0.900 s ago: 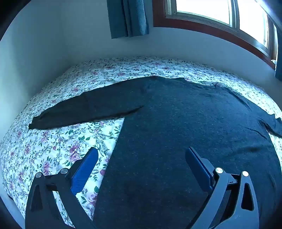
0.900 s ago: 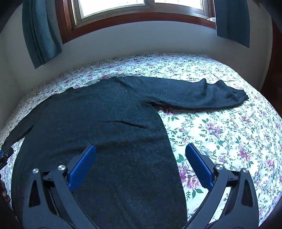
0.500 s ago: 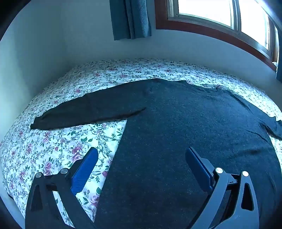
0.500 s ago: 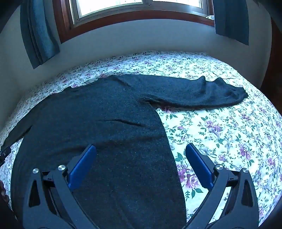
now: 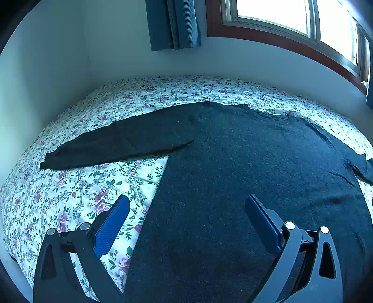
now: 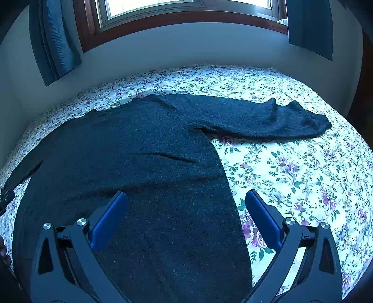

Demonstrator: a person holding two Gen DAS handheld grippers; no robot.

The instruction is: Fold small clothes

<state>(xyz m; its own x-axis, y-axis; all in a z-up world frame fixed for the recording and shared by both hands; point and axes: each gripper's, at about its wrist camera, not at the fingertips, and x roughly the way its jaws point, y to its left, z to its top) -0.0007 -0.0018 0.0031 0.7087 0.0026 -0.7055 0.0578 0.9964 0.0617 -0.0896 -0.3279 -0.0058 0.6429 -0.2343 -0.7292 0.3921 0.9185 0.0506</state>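
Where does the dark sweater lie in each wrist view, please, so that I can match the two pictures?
Left wrist view: the dark sweater fills the centre and right, one sleeve stretching left.
Right wrist view: the sweater fills the centre and left, its other sleeve stretching right.
Shared landmark: the wood-framed window above the floral bedsheet.

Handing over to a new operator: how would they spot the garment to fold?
Find the floral-sheeted bed under the wood-framed window. Spread flat across it lies one dark charcoal knitted long-sleeved sweater, sleeves stretched out sideways; it is the only plain dark thing on the sheet.
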